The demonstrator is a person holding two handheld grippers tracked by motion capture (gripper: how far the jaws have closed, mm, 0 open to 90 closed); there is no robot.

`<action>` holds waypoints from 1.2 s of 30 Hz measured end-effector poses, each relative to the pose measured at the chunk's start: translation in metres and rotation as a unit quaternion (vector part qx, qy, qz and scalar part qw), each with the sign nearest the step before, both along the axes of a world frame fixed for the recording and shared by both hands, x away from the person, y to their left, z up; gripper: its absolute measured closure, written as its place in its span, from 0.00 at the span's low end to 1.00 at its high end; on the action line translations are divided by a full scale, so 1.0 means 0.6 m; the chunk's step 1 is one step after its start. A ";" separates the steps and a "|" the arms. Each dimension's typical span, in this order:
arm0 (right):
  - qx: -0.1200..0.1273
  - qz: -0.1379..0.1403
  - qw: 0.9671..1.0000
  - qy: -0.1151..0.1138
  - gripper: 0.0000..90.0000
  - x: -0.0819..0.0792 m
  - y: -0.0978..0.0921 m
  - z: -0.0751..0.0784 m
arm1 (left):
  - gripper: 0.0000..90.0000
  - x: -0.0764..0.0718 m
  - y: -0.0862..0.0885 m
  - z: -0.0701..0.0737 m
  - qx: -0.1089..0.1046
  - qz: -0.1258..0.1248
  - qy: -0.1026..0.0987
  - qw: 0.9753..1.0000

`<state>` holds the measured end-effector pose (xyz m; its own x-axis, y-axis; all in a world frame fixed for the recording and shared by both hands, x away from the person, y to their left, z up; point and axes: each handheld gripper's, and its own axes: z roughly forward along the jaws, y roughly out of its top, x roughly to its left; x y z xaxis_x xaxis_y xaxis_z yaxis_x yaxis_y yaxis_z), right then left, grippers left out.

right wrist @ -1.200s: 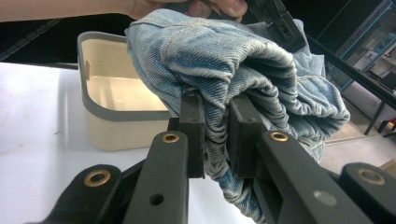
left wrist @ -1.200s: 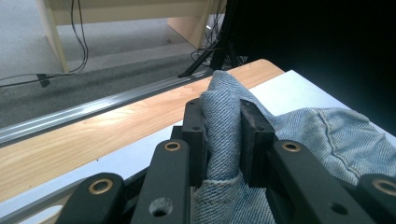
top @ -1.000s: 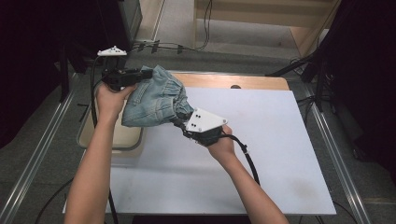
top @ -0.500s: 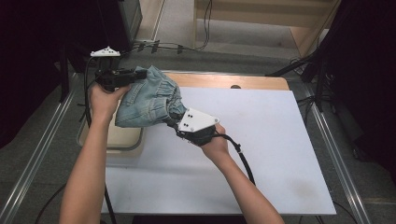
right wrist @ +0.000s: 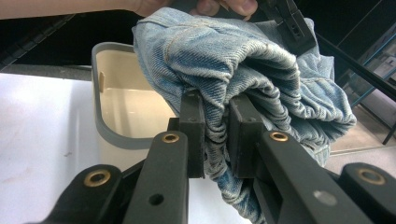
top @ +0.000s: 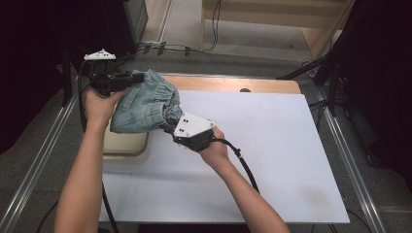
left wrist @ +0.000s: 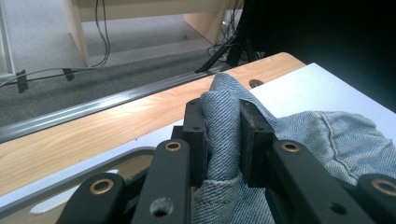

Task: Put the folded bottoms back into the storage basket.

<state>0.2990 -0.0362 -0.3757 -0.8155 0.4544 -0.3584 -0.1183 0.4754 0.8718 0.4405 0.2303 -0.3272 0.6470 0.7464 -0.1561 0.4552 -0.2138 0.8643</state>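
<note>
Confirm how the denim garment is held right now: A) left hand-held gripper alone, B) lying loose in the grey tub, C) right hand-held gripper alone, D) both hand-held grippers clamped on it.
D: the left hand-held gripper and the right hand-held gripper each have jaws closed on a fold of the denim garment, which hangs above the grey tub.

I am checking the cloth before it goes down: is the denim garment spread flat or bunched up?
Bunched up. The denim garment hangs crumpled between the left hand-held gripper and the right hand-held gripper, above the beige tub.
</note>
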 end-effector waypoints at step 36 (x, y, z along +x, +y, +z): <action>-0.008 0.022 1.000 0.011 0.86 0.017 0.094 -0.020 | 0.85 -0.001 0.088 -0.018 0.007 0.045 0.007 0.999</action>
<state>0.3094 0.0200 -0.3878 -0.8420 0.4132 -0.3467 -0.1198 0.4834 0.8671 0.4400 0.2829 -0.3383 0.5744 0.8039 -0.1545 0.4856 -0.1827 0.8549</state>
